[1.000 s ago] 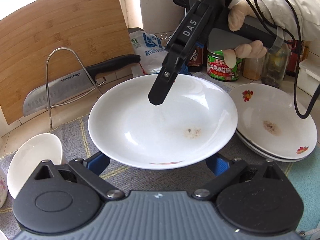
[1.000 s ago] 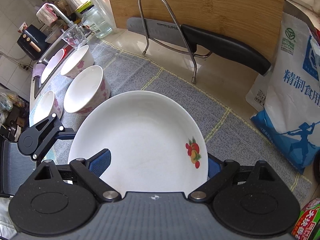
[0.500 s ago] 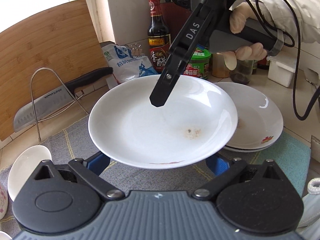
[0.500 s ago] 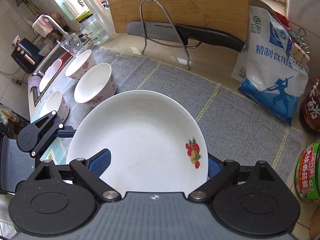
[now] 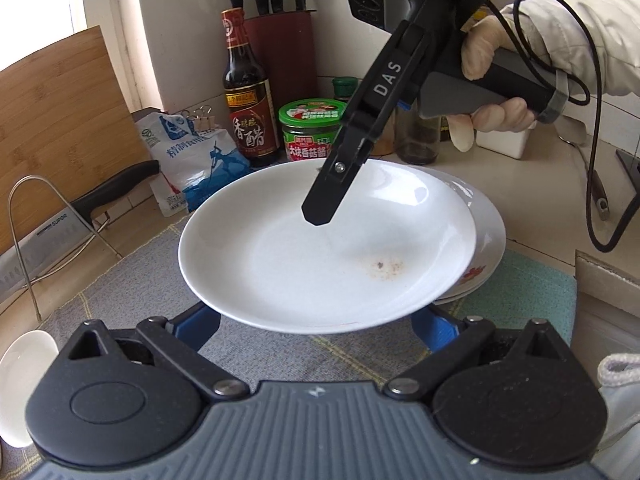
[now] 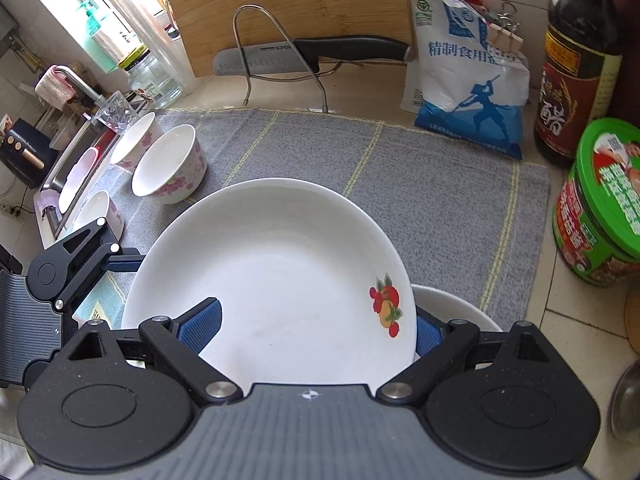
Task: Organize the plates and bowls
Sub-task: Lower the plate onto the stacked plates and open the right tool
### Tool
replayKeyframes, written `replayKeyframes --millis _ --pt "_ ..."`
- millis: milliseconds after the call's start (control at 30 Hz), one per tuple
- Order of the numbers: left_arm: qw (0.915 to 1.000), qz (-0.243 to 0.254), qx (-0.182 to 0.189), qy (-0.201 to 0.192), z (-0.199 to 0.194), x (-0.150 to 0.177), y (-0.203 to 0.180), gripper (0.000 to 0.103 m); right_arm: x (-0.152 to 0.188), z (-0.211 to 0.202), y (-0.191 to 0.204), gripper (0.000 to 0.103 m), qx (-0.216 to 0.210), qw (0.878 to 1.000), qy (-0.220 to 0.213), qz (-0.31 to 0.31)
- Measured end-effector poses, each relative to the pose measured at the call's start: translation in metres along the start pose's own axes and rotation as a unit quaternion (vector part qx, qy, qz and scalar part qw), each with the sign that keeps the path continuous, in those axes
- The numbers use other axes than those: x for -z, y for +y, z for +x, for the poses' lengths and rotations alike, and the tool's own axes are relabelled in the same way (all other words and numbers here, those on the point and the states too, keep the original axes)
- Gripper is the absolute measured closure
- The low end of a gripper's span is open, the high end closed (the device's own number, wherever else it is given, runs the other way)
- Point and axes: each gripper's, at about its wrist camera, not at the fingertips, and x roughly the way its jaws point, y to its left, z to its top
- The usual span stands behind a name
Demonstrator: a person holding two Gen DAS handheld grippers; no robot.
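1. A kitchen counter, tiled wall behind, with a grey mat (image 6: 420, 184) spread over the middle of it; I take that mat as my landmark.
2. My left gripper (image 5: 316, 322) and my right gripper (image 6: 318, 330) are clamped on opposite edges of one white plate (image 5: 304, 256), blue pads against its rim, and the plate hangs above the mat.
3. From the right wrist view the plate shows a red fruit print (image 6: 386, 306) near my right-hand pad.
4. From the left wrist view a brownish smear (image 5: 382, 266) sits in the plate's hollow.
5. At the mat's far end from the sink, a stack of plates (image 5: 486, 256) lies partly under the one I hold.
6. At the mat's sink end stand flowered bowls (image 6: 170, 170), close together.
7. Behind the mat a knife (image 6: 320, 54) rests in a wire rack (image 6: 280, 52) against a wooden cutting board (image 6: 280, 4).
8. Past the mat's back corner are a blue and white salt bag (image 6: 468, 80), a dark vinegar bottle (image 6: 576, 76) and a green-lidded jar (image 6: 604, 208).
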Motion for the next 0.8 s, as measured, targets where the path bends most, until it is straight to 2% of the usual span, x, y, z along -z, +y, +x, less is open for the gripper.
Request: replayKeyframes --millis 300,800 --pt "0.9987 0.029 0.042 -0.001 0.007 -0.003 -0.002 0.002 0.029 -0.017 -0.015 0.005 0.020 0.998 -0.018 0.049" --pt "0.9952 0.053 0.082 0.004 0.018 -0.007 -0.005 0.002 0.058 -0.024 -0.027 0.005 0.041 0.994 -0.030 0.098"
